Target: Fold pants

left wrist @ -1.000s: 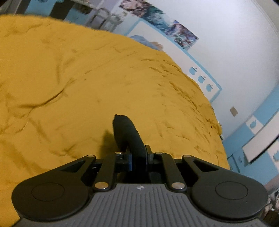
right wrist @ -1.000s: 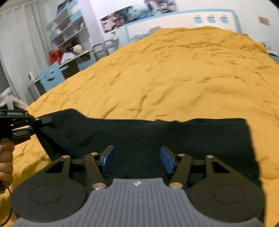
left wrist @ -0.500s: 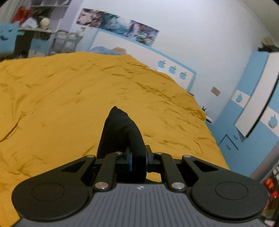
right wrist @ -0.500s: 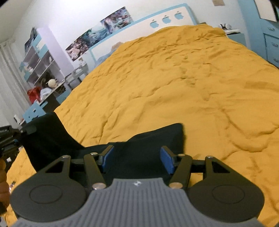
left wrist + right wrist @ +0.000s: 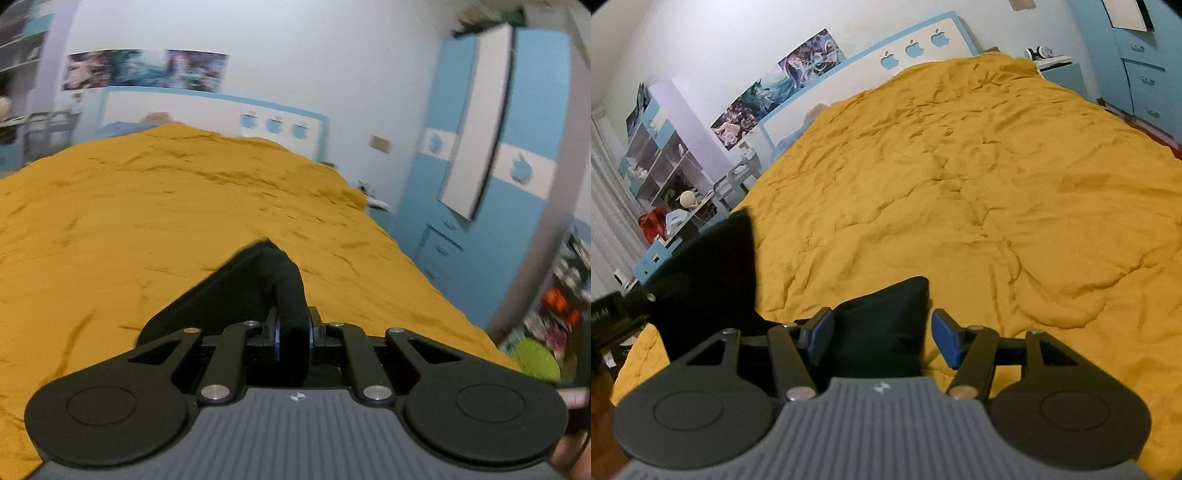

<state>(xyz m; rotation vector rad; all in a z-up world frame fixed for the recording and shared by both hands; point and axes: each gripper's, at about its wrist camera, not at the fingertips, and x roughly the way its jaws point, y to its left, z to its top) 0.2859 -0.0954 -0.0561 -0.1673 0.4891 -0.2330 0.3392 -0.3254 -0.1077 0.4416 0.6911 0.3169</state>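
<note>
Pants (image 5: 255,291) — black, soft, matte cloth — hang bunched over the near edge of the bed, lifted off the blanket (image 5: 155,221) by the left gripper (image 5: 293,332). Its blue-padded fingers are pressed together on a thick fold of the fabric, which rises ahead of them in a rounded hump and spreads down to the left in a dark flap.

In the right wrist view the pants (image 5: 882,328) show as a crumpled corner lying between the fingers of the right gripper (image 5: 882,338). Those fingers stand well apart, and the blue pads (image 5: 945,341) do not press on the cloth; the left pad sits just beside it. A second, larger sheet of the same black fabric rises at the left, up toward the left gripper (image 5: 613,317) at the frame's edge.

The blanket is mustard yellow, quilted and creased all over, covering the bed up to the white-and-blue headboard (image 5: 923,44).
</note>
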